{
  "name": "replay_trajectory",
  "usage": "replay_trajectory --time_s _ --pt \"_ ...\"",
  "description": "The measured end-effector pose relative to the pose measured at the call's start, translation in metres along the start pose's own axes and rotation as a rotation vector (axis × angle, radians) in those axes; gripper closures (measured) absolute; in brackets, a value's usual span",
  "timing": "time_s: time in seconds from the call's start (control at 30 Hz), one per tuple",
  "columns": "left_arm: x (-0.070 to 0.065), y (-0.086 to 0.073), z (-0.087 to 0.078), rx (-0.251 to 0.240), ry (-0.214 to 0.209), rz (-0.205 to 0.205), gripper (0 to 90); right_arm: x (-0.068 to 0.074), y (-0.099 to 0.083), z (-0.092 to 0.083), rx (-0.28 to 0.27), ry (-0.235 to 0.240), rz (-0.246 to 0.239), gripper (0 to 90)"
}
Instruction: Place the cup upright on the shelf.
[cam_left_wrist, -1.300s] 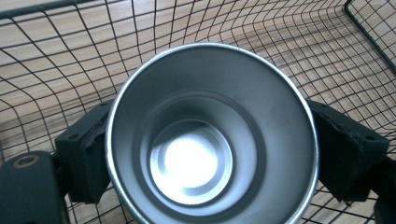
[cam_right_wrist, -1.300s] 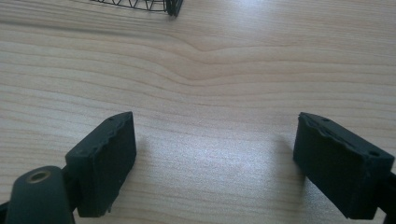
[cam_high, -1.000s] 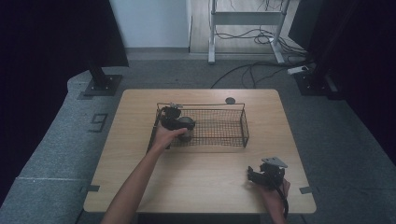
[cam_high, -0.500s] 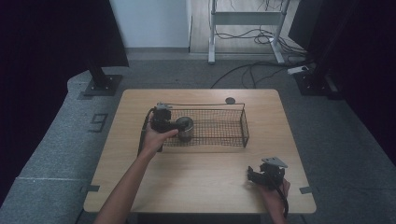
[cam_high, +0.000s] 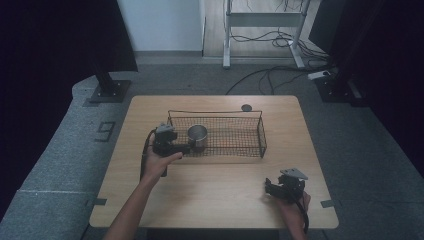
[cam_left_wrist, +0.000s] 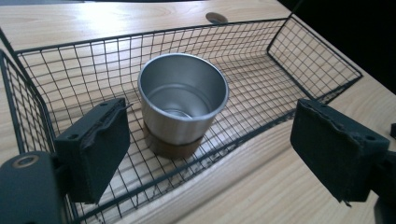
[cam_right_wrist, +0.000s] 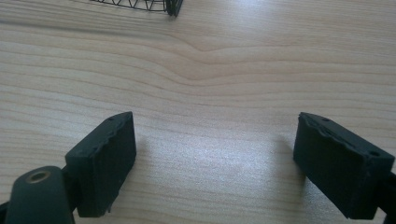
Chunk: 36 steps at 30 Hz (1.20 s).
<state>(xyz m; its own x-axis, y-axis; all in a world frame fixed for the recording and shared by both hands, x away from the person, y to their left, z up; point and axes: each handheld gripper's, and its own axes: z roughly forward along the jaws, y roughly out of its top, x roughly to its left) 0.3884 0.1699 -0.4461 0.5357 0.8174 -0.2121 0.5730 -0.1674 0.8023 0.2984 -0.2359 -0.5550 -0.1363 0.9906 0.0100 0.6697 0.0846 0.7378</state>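
A shiny metal cup (cam_high: 198, 136) (cam_left_wrist: 182, 100) with a brown base stands upright in the left end of a black wire basket (cam_high: 262, 131) (cam_left_wrist: 299, 51) on the wooden table. My left gripper (cam_high: 181, 148) (cam_left_wrist: 217, 149) is open just outside the basket's near left corner. It faces the cup with nothing between its pads, and the left pad overlaps the basket's end wall. My right gripper (cam_high: 272, 189) (cam_right_wrist: 215, 158) rests open over bare wood near the table's front right corner.
The table (cam_high: 215, 200) has a small dark round hole (cam_high: 246, 107) behind the basket. The basket's right two thirds hold nothing. Black stand bases and cables lie on the grey floor beyond the far edge.
My left gripper has let go of the cup inside the basket and pulled back towards the person, out over the near left corner. The right gripper has stayed put.
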Motion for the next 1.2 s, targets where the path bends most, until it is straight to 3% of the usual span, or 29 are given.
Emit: replay_trajectory --time_s 0.27,0.53,0.8,0.93,1.03,1.2 --pt "-0.010 -0.029 -0.021 -0.022 -0.037 0.031 12.4 0.000 0.000 0.000 0.000 0.000 0.000 13.1" --pt "-0.004 -0.058 -0.030 -0.009 -0.046 0.022 12.8 0.000 0.000 0.000 0.000 0.000 0.000 13.0" --pt "-0.002 -0.086 -0.041 -0.026 -0.052 0.016 14.6 0.000 0.000 0.000 0.000 0.000 0.001 13.0" --pt "-0.002 -0.089 -0.041 -0.009 -0.048 0.024 14.7 0.000 0.000 0.000 0.000 0.000 0.001 13.0" --pt "-0.001 -0.089 -0.045 -0.032 -0.068 0.001 14.8 0.000 0.000 0.000 0.000 0.000 0.001 13.0" --pt "-0.004 -0.090 -0.052 -0.041 -0.074 0.015 14.7 0.000 0.000 0.000 0.001 -0.001 0.002 12.7"
